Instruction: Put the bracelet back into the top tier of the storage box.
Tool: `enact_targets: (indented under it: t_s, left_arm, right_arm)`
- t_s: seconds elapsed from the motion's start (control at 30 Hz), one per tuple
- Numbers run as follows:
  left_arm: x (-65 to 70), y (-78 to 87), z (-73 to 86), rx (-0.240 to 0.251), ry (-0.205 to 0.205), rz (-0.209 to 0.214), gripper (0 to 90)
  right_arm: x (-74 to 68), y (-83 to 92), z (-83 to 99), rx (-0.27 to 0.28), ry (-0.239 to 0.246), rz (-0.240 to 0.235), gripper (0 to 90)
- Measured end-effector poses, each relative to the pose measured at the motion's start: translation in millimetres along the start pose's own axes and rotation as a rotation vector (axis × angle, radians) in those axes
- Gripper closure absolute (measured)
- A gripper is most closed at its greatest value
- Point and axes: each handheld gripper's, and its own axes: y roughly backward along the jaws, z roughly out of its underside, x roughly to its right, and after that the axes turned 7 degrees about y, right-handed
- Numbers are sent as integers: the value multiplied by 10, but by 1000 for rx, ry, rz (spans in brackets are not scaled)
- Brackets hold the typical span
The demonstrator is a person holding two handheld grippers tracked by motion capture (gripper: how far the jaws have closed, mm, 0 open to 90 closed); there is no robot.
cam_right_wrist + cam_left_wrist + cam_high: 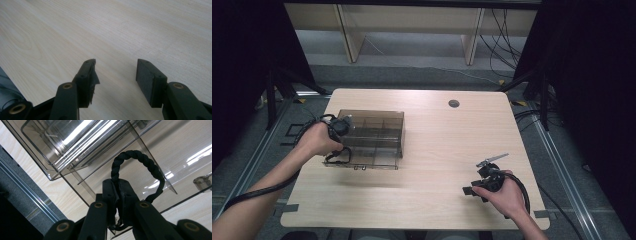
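My left gripper [117, 192] has its jaws pinched right together on a black braided cord loop [140, 160]; the loop arches up out from btwn the pads and curves back down on the right side of that view. Just behind the loop sits the clear smoky plastic organiser box [75, 147], its thin divider walls and rim catching bright glare. From the high view, my left hand [318, 140] holds that gripper [338, 131] at the box's [382, 131] left end, w/ the box on the left-centre part of the light wood table [437, 145], its compartments visible through the tinted walls and a flat clear panel lying along the near edge. My right gripper [116, 72] is spread wide apart w/ nothing btwn the pads, bare wood grain under it; the left pad [89, 75] looks ragged at its edge, like torn rubber or tape. In the high view my right hand [504, 195] has that gripper [484, 180] low over the table's near right corner, well apart from the box, w/ its grey plate sticking up and cable looping round. A small dark grommet hole [454, 103] sits near the table's far edge. No brand, label or writing I can read anywhere on the box, grippers or table.
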Motion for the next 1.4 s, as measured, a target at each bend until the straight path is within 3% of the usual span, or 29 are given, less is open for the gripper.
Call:
enact_targets:
  t_s: [0.77, 1.4]
  left_arm:
    - [5, -86, -21, -12, -6, 2, 841]
    - [-5, -139, 22, 20, 16, 21, 793]
  right_arm:
    - [7, 15, -6, 24, 14, -4, 507]
    - [7, 14, -4, 27, 10, 15, 507]
